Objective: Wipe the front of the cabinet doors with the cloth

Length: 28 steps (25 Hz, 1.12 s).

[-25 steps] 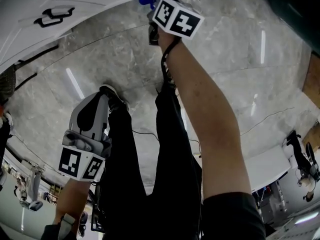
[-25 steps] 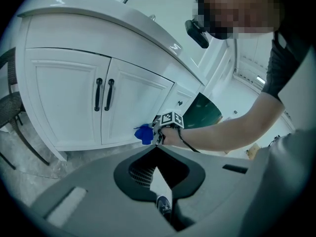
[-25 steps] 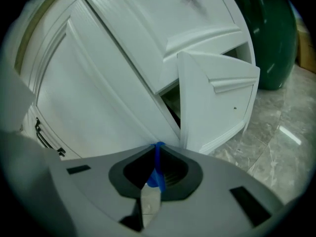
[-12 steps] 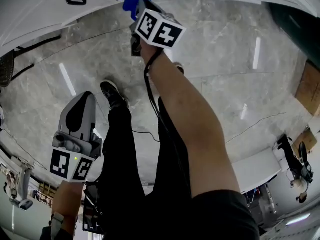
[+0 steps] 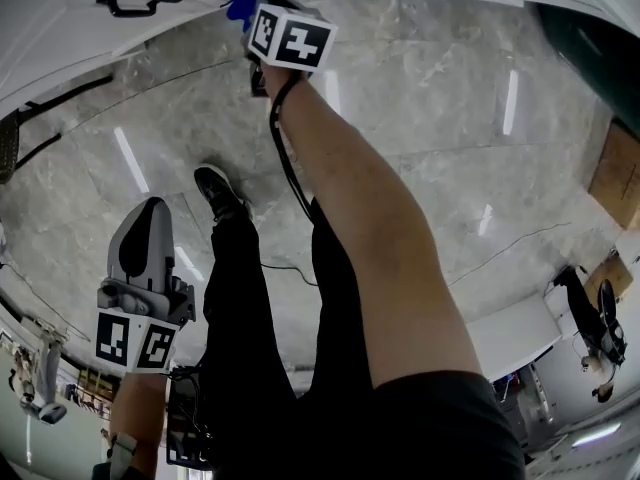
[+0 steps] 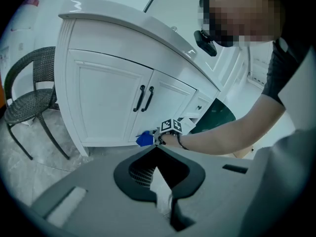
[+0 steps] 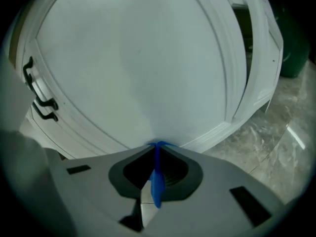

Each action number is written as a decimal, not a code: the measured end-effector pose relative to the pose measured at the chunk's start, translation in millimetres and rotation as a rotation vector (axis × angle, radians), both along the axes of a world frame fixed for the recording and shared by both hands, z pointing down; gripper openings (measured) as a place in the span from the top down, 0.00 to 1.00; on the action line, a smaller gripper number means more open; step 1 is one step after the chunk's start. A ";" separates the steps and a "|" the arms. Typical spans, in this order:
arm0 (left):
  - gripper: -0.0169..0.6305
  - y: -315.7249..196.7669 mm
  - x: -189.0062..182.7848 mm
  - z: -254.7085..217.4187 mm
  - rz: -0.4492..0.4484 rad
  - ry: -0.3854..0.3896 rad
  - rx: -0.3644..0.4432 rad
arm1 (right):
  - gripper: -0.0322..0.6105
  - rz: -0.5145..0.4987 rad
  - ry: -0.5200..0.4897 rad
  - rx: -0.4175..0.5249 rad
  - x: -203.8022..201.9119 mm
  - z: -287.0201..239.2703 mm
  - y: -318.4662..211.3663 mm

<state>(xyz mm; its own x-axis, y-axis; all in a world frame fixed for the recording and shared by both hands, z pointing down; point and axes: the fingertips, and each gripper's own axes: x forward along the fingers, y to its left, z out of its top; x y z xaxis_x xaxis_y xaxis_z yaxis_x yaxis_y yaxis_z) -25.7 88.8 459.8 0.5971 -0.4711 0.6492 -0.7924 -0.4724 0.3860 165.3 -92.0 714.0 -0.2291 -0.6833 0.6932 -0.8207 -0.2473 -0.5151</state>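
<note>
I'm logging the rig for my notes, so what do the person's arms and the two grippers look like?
The left gripper and right gripper match: smooth grey shells, black pads round the jaws, each with a white cube of black square markers. A thin black cable runs along the right forearm. The right arm is bare below a short dark sleeve.

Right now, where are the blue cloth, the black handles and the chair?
blue cloth [image 6: 144, 139], left gripper view, its bunched middle.
black handles [image 6: 139, 98], left gripper view, left handle's bar.
chair [image 6: 28, 105], left gripper view, woven seat.
</note>
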 end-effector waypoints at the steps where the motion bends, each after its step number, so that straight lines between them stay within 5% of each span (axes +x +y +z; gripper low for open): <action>1: 0.98 -0.8 8.7 -0.3 0.004 0.005 0.004 | 0.90 -0.001 0.018 -0.002 16.1 -0.2 2.4; 8: 0.98 7.0 83.8 -16.5 0.168 -0.005 0.114 | 0.90 -0.002 0.133 0.014 114.7 -11.4 14.0; 15: 0.98 5.6 115.4 -45.0 0.200 0.003 0.139 | 0.90 -0.040 0.114 0.015 142.6 -48.3 54.6; 22: 0.98 -12.3 99.0 -120.4 0.178 -0.008 0.229 | 0.90 -0.100 0.103 0.079 135.7 -171.6 111.0; 28: 0.98 -26.6 67.2 -202.5 0.152 -0.035 0.365 | 0.90 -0.216 0.229 0.324 103.3 -341.9 101.6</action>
<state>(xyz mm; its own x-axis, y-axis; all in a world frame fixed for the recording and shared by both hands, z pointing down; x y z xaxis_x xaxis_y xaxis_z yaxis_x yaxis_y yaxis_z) 41.5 62.2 257.3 0.6580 -0.5828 0.4769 -0.7128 -0.6863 0.1447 268.6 9.6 372.1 -0.2560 -0.8269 0.5006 -0.9376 0.0864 -0.3368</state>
